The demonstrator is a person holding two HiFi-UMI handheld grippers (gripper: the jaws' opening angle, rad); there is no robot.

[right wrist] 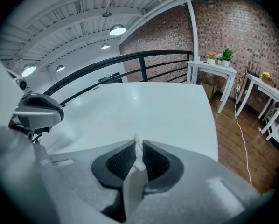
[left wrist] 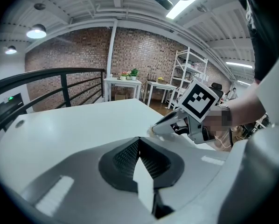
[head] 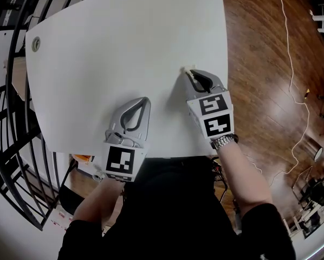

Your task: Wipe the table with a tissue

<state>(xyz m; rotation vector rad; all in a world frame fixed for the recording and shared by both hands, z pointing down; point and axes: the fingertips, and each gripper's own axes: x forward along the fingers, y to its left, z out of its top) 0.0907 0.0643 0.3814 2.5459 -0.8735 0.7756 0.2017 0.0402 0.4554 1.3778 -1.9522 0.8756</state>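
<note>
The white table (head: 113, 47) fills the head view. My right gripper (head: 190, 73) rests on it near its right side, shut on a small pale tissue (head: 188, 69) that pokes out at the tips. In the right gripper view the tissue (right wrist: 137, 149) is a thin white strip pinched between the dark pads (right wrist: 154, 159). My left gripper (head: 144, 101) lies near the table's front edge, jaws together with nothing between them. The left gripper view shows its pads (left wrist: 125, 157) meeting at the tip and the right gripper (left wrist: 154, 130) with the tissue (left wrist: 151, 131) ahead.
A black metal railing (head: 10, 140) curves round the table's left side. A round grommet (head: 36, 43) sits in the far left corner of the tabletop. Wooden floor (head: 265, 58) with a thin white cable (head: 290, 64) lies to the right. White tables and shelving (left wrist: 186, 76) stand by the brick wall.
</note>
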